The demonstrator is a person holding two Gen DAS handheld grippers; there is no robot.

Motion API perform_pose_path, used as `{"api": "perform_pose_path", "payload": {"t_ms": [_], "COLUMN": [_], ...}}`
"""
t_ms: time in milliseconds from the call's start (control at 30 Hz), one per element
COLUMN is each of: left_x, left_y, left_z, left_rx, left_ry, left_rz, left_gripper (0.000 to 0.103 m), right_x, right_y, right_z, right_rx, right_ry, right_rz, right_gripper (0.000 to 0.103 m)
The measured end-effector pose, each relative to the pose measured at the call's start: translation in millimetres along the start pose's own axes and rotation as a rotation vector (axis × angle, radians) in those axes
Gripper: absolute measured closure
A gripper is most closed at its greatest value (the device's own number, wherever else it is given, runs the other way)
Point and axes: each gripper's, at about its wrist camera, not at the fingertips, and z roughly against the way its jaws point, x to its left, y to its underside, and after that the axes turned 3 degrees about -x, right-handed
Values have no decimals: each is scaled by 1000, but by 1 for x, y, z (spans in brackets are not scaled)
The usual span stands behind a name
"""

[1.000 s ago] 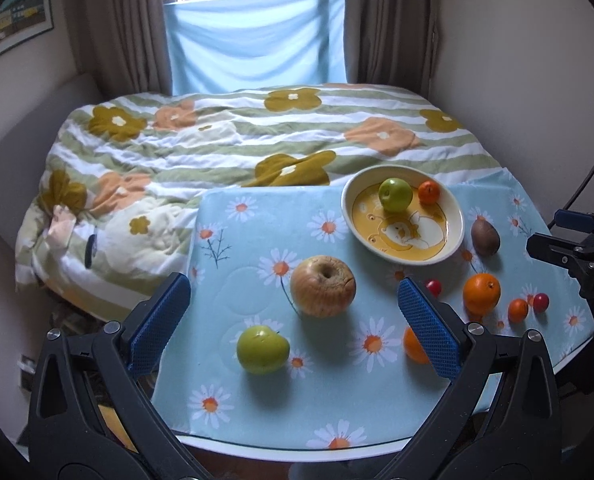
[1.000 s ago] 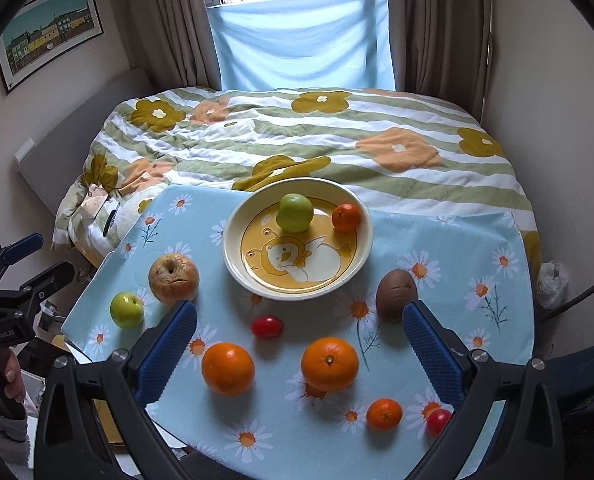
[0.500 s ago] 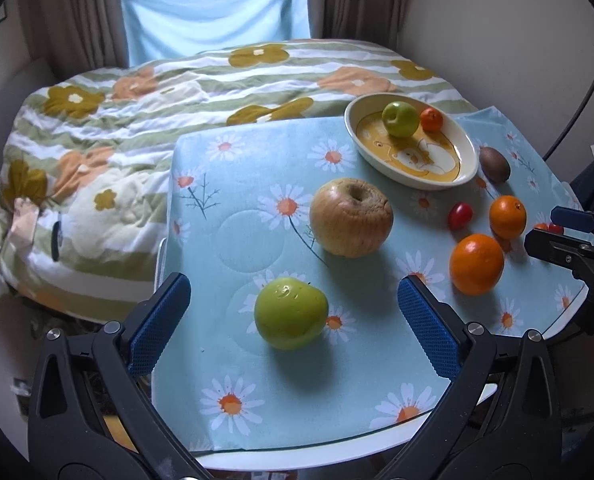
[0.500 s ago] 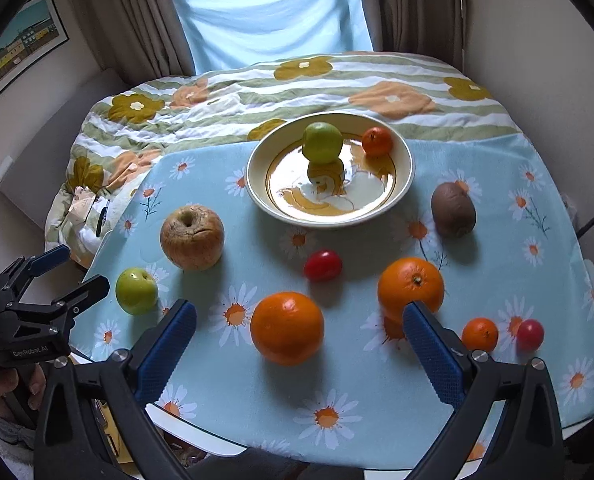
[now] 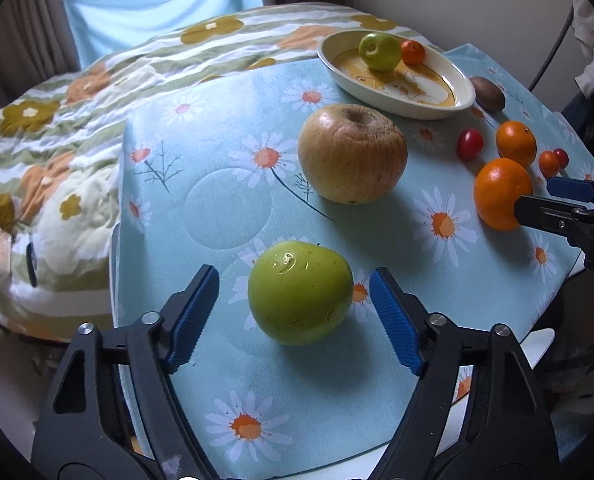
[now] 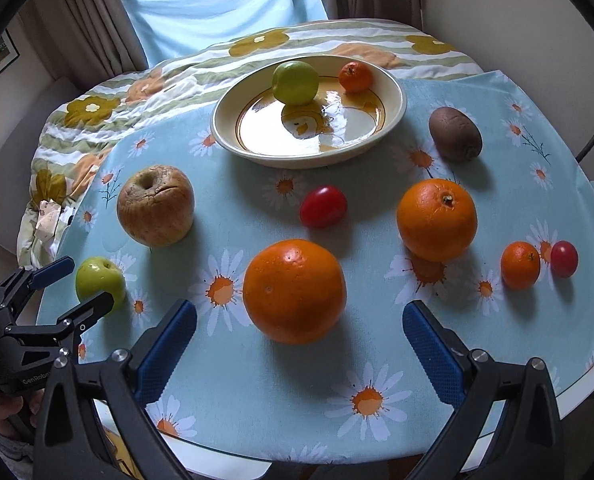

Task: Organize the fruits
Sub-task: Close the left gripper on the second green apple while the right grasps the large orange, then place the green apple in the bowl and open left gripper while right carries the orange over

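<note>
My left gripper (image 5: 295,312) is open, its blue pads on either side of a small green apple (image 5: 300,292) on the daisy tablecloth, not touching it. My right gripper (image 6: 299,346) is open just in front of a big orange (image 6: 294,291). A cream bowl (image 6: 389,116) at the back holds a green apple (image 6: 295,82) and a small mandarin (image 6: 355,76). A wrinkled brown-yellow apple (image 6: 156,211), a second orange (image 6: 437,219), a cherry tomato (image 6: 323,211), a kiwi (image 6: 454,133), a small mandarin (image 6: 520,265) and another tomato (image 6: 564,258) lie loose.
The round table's front edge (image 6: 337,464) is close under both grippers. A bed with a flowered striped quilt (image 5: 97,92) lies behind and to the left. A wall (image 6: 517,12) stands to the right, a curtained window at the back.
Both grippers have moved forward and down toward the table. The left now brackets the small green apple; the right has closed in on the near orange. Both jaws stay open.
</note>
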Motion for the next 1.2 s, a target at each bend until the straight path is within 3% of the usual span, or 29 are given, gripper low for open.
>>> {"api": "perform_pose_path", "payload": {"t_ms": [100, 200, 1033, 1133, 1200], "left_x": [0, -1, 2, 2, 3], "left_y": [2, 3, 9, 10, 10], "left_z": [-6, -12, -8, -5, -3], "left_rx": [10, 30, 33, 28, 23], "left_ry": [15, 29, 36, 35, 32], "left_rz": [-14, -26, 15, 28, 38], "left_gripper": [24, 42, 43, 43, 43], "right_x": [1, 3, 15, 17, 17], "right_y": [2, 2, -7, -7, -8], "right_z": [-3, -7, -33, -33, -33], "right_rx": [-2, -4, 3, 2, 7], "right_ry": [16, 30, 40, 49, 44], "right_rz": [-6, -9, 27, 53, 65], "right_gripper": [0, 0, 18, 46, 46]}}
